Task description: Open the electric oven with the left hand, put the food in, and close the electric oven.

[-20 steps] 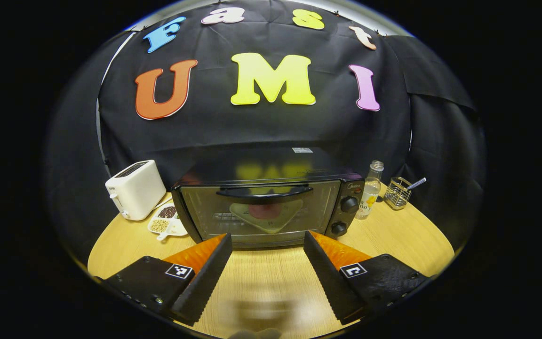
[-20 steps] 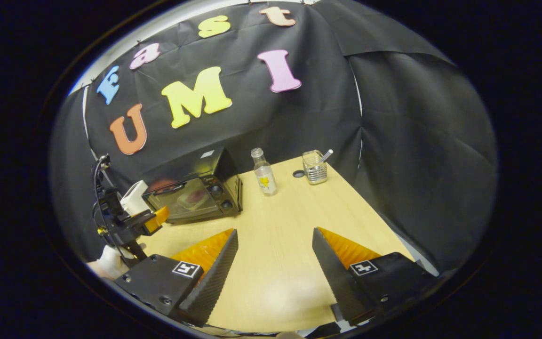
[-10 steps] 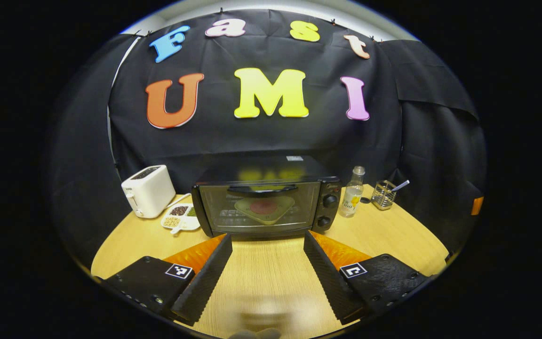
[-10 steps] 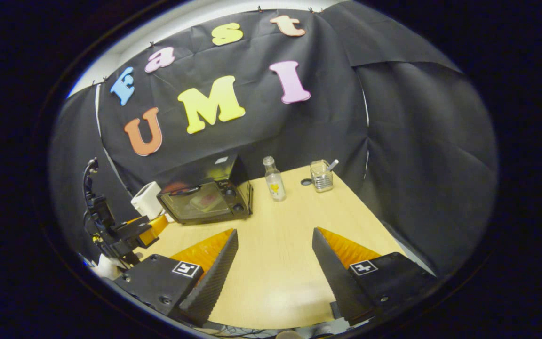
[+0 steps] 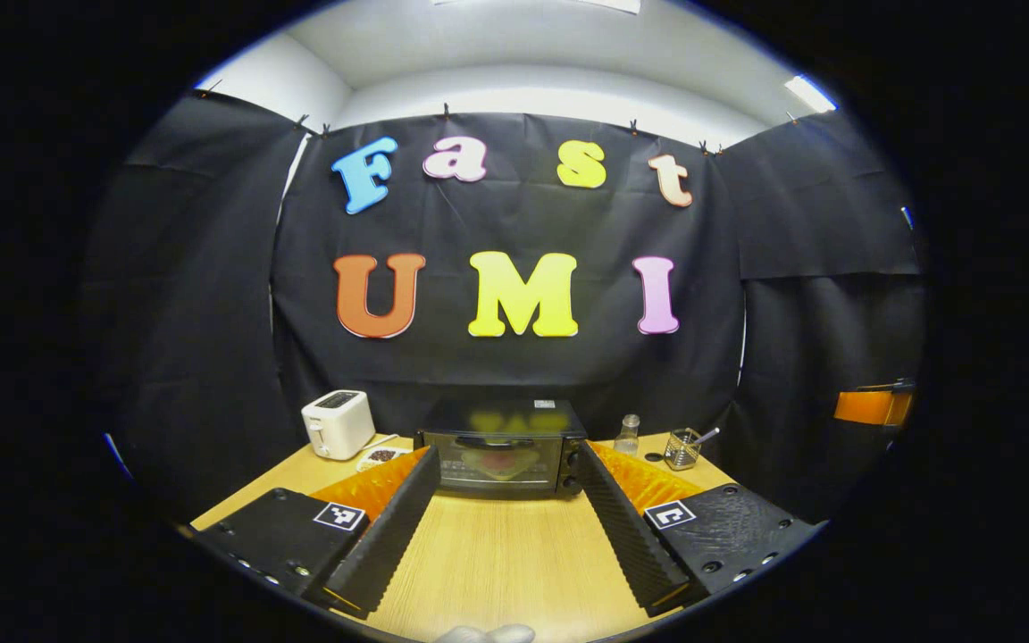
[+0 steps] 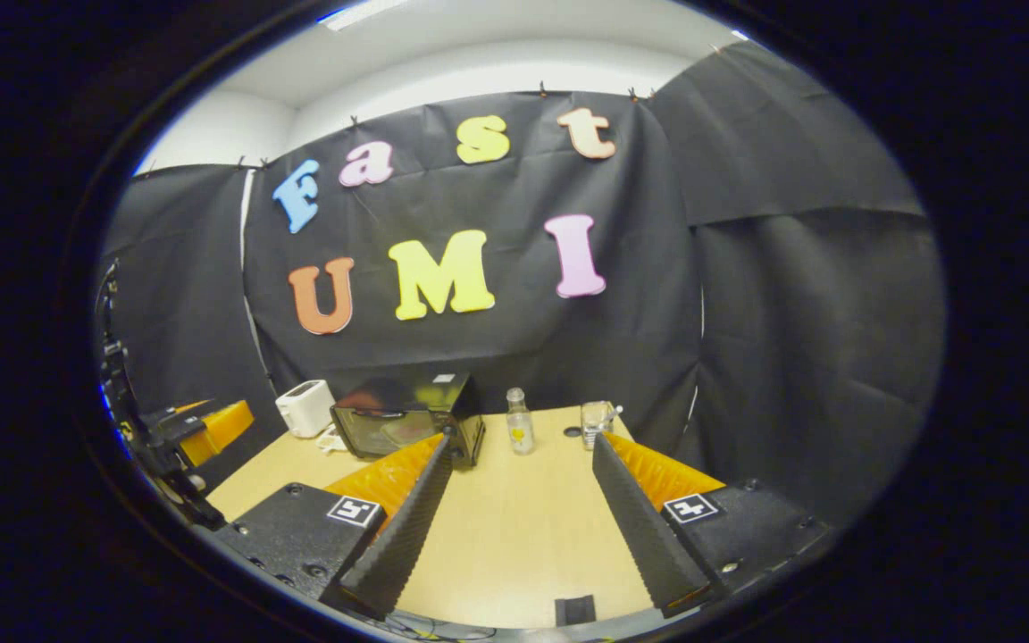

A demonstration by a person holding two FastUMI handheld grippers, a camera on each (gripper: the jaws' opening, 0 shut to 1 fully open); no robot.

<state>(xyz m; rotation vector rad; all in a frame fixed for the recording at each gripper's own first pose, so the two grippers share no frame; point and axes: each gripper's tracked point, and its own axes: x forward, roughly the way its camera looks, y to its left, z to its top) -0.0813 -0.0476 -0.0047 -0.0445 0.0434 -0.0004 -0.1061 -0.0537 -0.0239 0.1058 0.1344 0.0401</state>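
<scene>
Both the left tongs and the right tongs stood apart and empty over the bench, having drawn well back from the closed electric oven now far across it, the food behind its glass door a dim blur.

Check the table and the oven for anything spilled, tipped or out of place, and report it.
Nothing stands out. The oven sits square on the table with its door shut and the food inside. The toaster, bottle and wire holder stand upright, with no spill visible.
</scene>
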